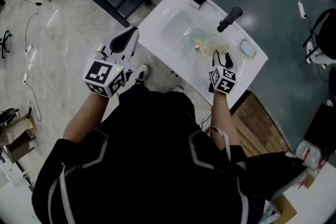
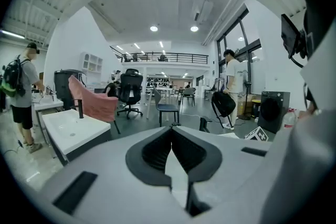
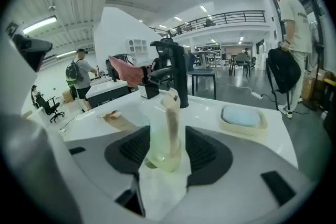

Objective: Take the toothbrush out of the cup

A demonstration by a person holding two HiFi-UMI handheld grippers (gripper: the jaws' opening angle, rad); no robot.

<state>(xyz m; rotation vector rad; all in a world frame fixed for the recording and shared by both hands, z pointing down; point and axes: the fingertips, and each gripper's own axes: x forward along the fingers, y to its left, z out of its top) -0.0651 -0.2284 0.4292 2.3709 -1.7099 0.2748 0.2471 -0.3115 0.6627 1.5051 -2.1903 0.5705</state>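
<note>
While the left gripper (image 1: 129,35) hangs off the near left edge of the sink (image 1: 160,16), its jaws pressed together on nothing and aimed out across the room, the right gripper (image 1: 221,58) is plainly the nearer one to the work. It sits over the sink's near rim and points down into the basin. In the right gripper view its jaws stand wide apart, and the clear cup (image 3: 164,144) stands upright in the gap between the two black pads (image 3: 203,150). I cannot tell whether either pad touches the glass, and it does not look gripped.

Inside the cup stands the toothbrush (image 3: 171,120), a pale handle with its long axis nearly vertical, leaning slightly. Its top rises above the cup's rim and above the jaw tips. So the thing to take lies straight ahead of the right jaws but higher than where they are now. As I judge it, the jaws would need to come up to the free upper handle and narrow a good deal before closing.

Farther back on the sink lie a soap dish (image 3: 242,119) to the right and the black faucet (image 3: 177,73) behind the cup
</note>
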